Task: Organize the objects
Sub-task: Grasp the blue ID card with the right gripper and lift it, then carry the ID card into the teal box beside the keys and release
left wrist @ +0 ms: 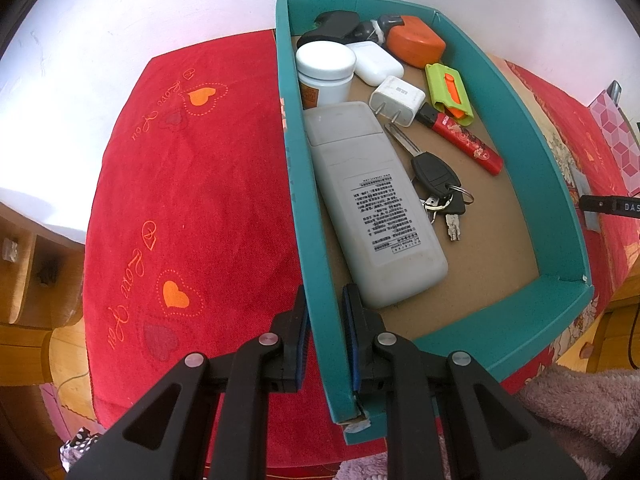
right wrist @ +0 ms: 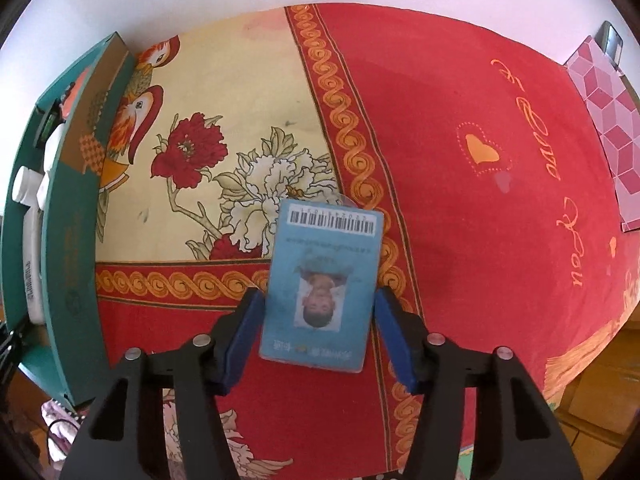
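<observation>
A teal box (left wrist: 500, 320) sits on a red cloth. It holds a grey remote (left wrist: 372, 208), a car key with keys (left wrist: 436, 184), a red lighter (left wrist: 468, 140), a white charger (left wrist: 396, 100), a white jar (left wrist: 326, 68), a green and orange cutter (left wrist: 448, 88) and an orange case (left wrist: 416, 40). My left gripper (left wrist: 325, 332) is shut on the box's left wall near its front corner. My right gripper (right wrist: 320, 328) stands around a blue ID card (right wrist: 322, 284), its blue pads at both side edges. The box also shows at the far left of the right wrist view (right wrist: 72, 280).
The red heart-print cloth (left wrist: 192, 200) and a flowered cloth (right wrist: 224, 140) cover the table. A pink patterned box (right wrist: 608, 128) lies at the far right. A pink fluffy fabric (left wrist: 580, 412) hangs at the front. Wooden furniture (left wrist: 24, 280) stands left.
</observation>
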The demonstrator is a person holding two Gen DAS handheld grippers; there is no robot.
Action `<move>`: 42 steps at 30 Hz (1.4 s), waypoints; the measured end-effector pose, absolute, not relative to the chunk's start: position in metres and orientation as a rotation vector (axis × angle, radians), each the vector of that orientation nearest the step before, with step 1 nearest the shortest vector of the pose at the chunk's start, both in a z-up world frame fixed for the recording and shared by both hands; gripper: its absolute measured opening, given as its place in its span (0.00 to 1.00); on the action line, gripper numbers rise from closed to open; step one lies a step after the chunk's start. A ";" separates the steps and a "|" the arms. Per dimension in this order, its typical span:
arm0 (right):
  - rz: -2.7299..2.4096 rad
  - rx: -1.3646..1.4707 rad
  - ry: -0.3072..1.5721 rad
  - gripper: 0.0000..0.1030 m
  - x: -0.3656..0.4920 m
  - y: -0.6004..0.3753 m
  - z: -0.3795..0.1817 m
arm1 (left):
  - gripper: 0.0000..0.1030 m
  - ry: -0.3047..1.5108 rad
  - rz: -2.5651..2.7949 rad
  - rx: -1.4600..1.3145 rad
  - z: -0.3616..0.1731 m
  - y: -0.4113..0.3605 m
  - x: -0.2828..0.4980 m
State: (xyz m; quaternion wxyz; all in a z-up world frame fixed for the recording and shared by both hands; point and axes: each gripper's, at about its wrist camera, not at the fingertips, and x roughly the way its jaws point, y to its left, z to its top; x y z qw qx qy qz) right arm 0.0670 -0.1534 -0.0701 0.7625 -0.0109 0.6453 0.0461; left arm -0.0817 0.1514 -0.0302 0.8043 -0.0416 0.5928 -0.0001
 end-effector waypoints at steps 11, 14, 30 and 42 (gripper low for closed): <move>0.197 0.065 1.371 0.57 0.073 -0.178 -0.069 | 0.14 1.273 -0.001 -0.086 -0.030 0.151 -0.081; 0.247 0.069 1.351 0.57 0.068 -0.167 -0.054 | 0.14 1.272 -0.001 -0.086 -0.030 0.151 -0.081; 0.642 -0.059 1.280 0.57 0.056 -0.049 -0.009 | 0.14 1.271 -0.001 -0.088 -0.030 0.151 -0.081; 0.736 -0.329 1.350 0.57 0.037 0.024 -0.044 | 0.14 1.269 0.000 -0.089 -0.030 0.151 -0.081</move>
